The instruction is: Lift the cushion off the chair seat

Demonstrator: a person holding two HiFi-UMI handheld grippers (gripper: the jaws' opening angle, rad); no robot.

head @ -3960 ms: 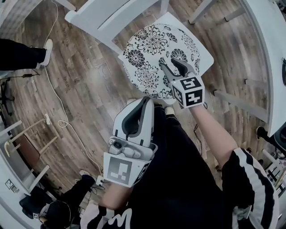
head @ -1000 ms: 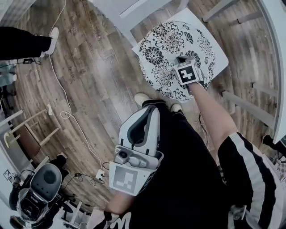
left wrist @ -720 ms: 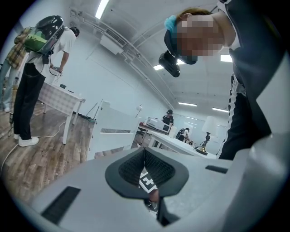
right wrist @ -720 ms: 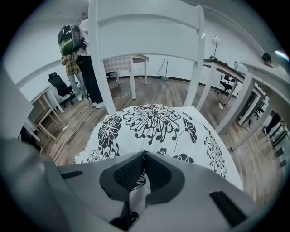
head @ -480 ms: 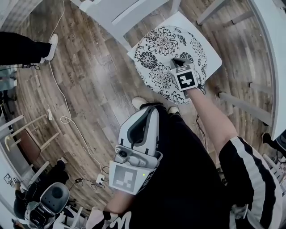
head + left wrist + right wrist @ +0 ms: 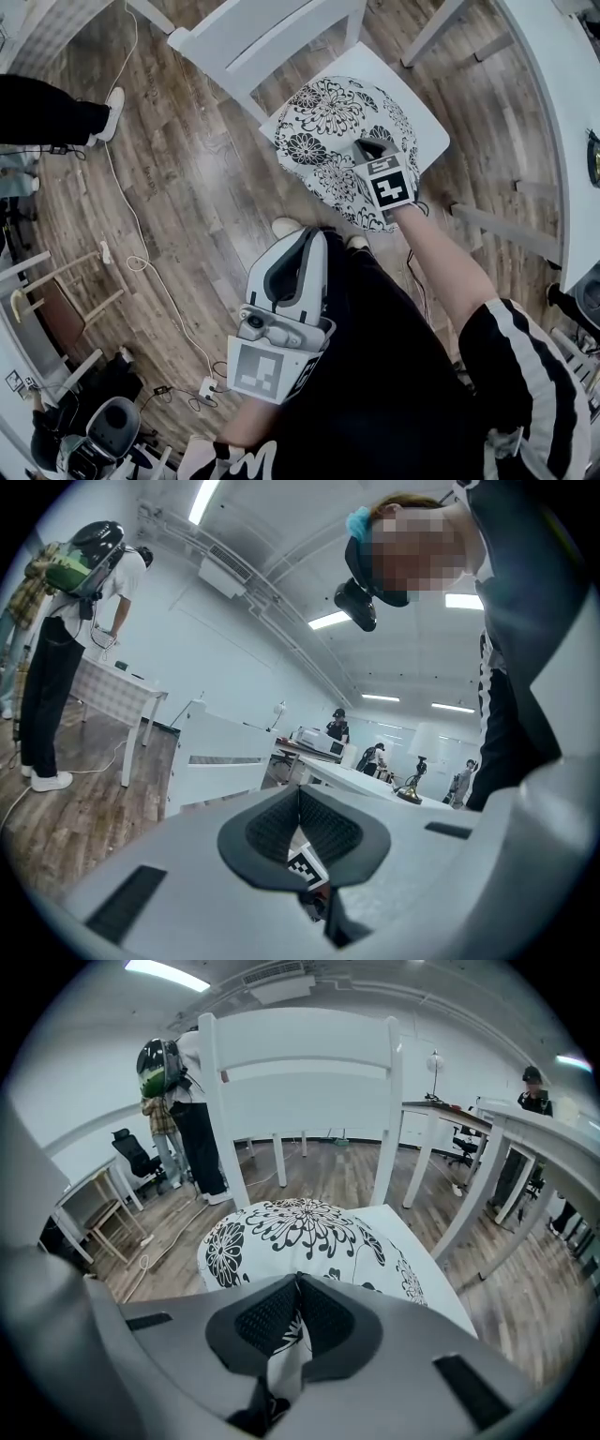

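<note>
A round white cushion with black flowers (image 6: 339,131) (image 6: 298,1234) lies on the white chair seat (image 6: 427,127) (image 6: 433,1283), overhanging the seat's left side. My right gripper (image 6: 373,150) (image 6: 298,1286) is shut on a fold of the cushion's near edge, and the fabric runs down between its pads. My left gripper (image 6: 309,242) (image 6: 300,797) hangs lower in the head view, in front of the person's body, away from the chair. Its jaws meet with nothing between them. The chair back (image 6: 248,37) (image 6: 300,1054) stands beyond the cushion.
A white table (image 6: 562,103) runs along the right, its legs (image 6: 497,223) near the chair. A cable (image 6: 141,258) trails over the wooden floor at left. A person's leg (image 6: 47,108) and a small wooden chair (image 6: 56,300) are at far left.
My right gripper has risen with the cushion's near edge pinched in it, and the cushion has shifted on the seat. The left gripper has drifted up a little.
</note>
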